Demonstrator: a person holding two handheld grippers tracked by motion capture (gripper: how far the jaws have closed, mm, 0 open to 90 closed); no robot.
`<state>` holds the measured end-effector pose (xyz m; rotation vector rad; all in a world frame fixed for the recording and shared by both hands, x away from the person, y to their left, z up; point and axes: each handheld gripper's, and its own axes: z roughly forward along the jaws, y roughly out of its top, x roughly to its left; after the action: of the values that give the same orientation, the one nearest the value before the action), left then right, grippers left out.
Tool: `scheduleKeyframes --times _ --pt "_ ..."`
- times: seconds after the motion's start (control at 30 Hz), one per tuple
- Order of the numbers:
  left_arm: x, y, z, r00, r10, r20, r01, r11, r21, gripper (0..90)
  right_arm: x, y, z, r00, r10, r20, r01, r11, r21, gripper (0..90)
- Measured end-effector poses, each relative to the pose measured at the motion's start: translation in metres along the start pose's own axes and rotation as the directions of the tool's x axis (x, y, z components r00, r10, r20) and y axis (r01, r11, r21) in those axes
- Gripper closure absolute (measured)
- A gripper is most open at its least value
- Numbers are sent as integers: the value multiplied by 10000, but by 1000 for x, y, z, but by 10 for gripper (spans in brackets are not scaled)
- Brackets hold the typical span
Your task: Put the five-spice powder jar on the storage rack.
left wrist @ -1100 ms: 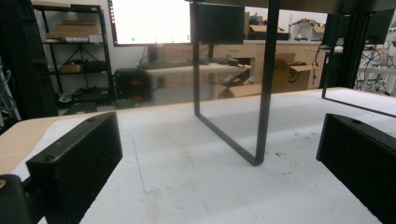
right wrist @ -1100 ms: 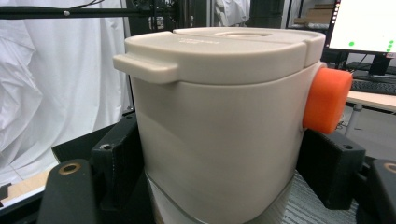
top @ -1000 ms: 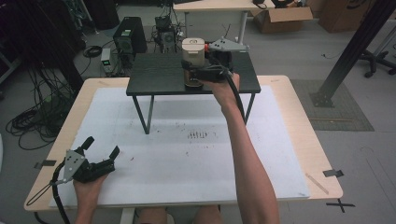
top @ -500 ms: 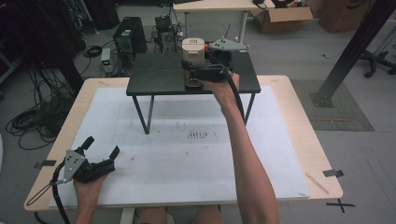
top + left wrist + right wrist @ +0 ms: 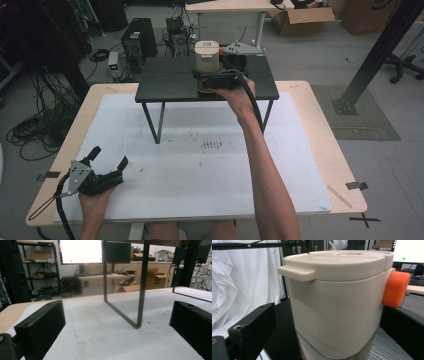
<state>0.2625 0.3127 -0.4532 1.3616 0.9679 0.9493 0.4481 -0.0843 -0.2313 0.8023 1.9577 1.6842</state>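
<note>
A squat beige plastic container with a fitted lid (image 5: 207,56) stands upright on a small black raised platform with thin metal legs (image 5: 165,82), at the far side of a white-covered wooden table (image 5: 200,175). The person's right arm reaches across the table to it, and the right gripper (image 5: 207,80) sits on the platform with its jaws to either side of the container's base. In the right gripper view the jaws have just been opening and now stand wide, the container between them but clear of the left pad; on the right, the view does not show whether the jaw touches it. A round orange foam-like knob (image 5: 396,289) juts from the container's side, just under the lid's rim.

Near the table's front left corner, the left gripper (image 5: 107,159) rests low in the person's left hand, well apart from the platform. Its jaws are spread wide and hold nothing; between them the left gripper view looks along the white surface to one of the platform's legs.
</note>
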Motion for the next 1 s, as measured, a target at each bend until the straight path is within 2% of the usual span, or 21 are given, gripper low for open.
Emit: scheduleKeyframes --times 0.2,0.4,0.67,0.83,1.0 --pt "0 0 0 10000 0 9 0 10000 0 7 3 1 -4 9998 -171 46 171 9999 25 1" --pt "0 0 0 10000 2 11 -2 10000 2 7 2 1 -11 9999 -134 97 134 9999 -50 1" --pt "0 0 0 10000 17 19 -17 10000 23 7 -1 -5 -32 9993 -128 346 131 9999 -63 2" --pt "0 0 0 10000 16 10 -16 10000 21 7 1 -11 -48 9973 -357 640 364 9993 -96 2" --pt "0 0 0 10000 23 8 -23 10000 36 7 3 -18 -61 9965 -345 767 359 9992 -169 1"
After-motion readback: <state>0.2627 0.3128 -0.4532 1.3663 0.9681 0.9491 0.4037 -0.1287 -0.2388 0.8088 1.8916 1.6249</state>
